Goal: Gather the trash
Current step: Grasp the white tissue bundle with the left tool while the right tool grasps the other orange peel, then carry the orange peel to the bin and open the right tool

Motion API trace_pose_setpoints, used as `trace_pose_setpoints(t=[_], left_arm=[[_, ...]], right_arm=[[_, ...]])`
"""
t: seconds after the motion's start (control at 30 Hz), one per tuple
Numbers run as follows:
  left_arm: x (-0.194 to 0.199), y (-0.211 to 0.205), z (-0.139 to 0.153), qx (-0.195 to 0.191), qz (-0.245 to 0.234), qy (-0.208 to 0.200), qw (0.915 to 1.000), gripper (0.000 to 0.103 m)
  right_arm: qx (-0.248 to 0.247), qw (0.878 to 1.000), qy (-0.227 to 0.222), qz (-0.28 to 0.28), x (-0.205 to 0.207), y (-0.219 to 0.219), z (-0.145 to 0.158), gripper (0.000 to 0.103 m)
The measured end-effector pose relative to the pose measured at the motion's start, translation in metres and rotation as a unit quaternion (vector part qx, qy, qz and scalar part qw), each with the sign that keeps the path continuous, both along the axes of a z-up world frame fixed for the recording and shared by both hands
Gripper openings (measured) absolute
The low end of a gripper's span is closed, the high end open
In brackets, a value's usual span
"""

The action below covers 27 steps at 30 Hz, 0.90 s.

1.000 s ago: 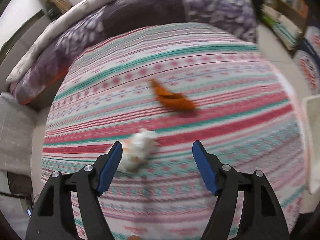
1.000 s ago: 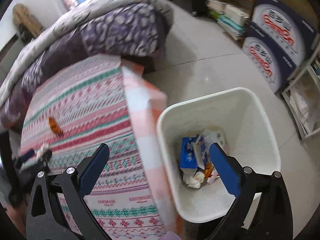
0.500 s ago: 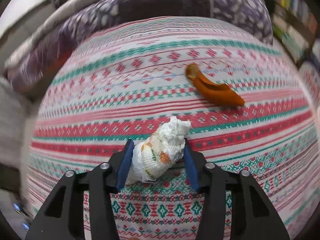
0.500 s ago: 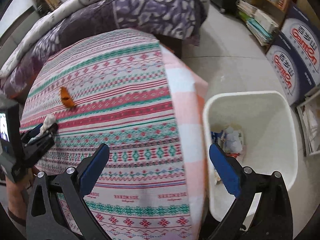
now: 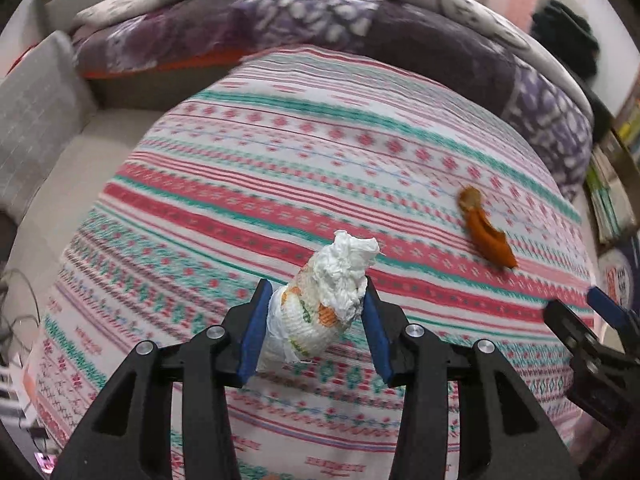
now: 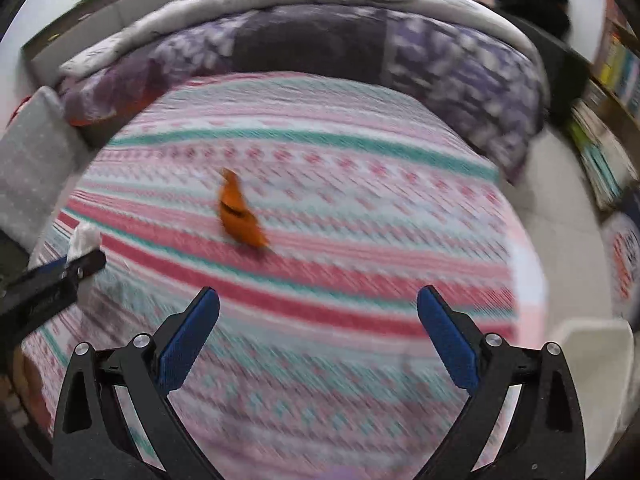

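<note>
- A bed (image 5: pixel 280 168) with a striped pink, red and teal patterned cover fills both views.
- The left gripper (image 5: pixel 314 330) points steeply down, its blue pads pinching a crumpled white tissue wad (image 5: pixel 324 300) with orange and green print.
- An orange peel (image 6: pixel 240 216) lies on the cover ahead of the right gripper (image 6: pixel 318 342), whose jaws stand wide with nothing between them, closing slightly.
- A white bin (image 6: pixel 592 344) shows at the bed's right edge.

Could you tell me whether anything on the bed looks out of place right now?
Yes: an orange peel lies loose on the striped bedspread, where litter doesn't belong. A crumpled tissue wad is already pinched between the left gripper fingers.
</note>
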<state>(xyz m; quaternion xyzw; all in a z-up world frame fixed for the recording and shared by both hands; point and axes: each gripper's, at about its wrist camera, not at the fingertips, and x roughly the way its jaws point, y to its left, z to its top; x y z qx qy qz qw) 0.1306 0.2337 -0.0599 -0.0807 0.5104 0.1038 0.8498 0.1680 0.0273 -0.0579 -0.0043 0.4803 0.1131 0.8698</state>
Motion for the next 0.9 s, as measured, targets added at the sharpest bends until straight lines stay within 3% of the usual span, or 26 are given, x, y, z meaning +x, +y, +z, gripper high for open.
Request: trace_pose_setpoints(t=[0.13,0.33,0.4,0.43,0.5,0.57,0.9], left_arm=[[0.002,0.015,-0.005,-0.018,0.019,0.010,0.9996,0.044],[0.000,0.013,-0.011,-0.012,0.016,0.012,0.9997,0.045],[0.000,0.013,-0.011,-0.012,0.017,0.012,0.9997,0.045],[0.001,0.013,-0.012,-0.012,0.017,0.012,0.9997,0.045],[0.000,0.013,-0.011,-0.012,0.019,0.010,0.9997,0.045],[-0.003,0.012,-0.009,-0.011,0.019,0.009,0.9997,0.045],[-0.033,-0.009,0.030,-0.007,-0.003,-0.025,0.9997,0.045]], right_arm=[[-0.014,0.999,-0.001,0.035,0.024,0.032,-0.015,0.078],[-0.020,0.999,-0.005,0.033,0.044,0.047,-0.035,0.057],[-0.029,0.999,-0.011,0.034,0.045,0.049,-0.034,0.044],[-0.029,0.999,-0.010,0.035,0.045,0.049,-0.033,0.031],[-0.027,0.999,-0.007,0.031,0.044,0.047,-0.030,0.028],[-0.024,0.999,-0.007,0.026,0.038,0.042,-0.028,0.018],[0.001,1.000,-0.028,0.014,-0.020,0.002,0.019,0.017]])
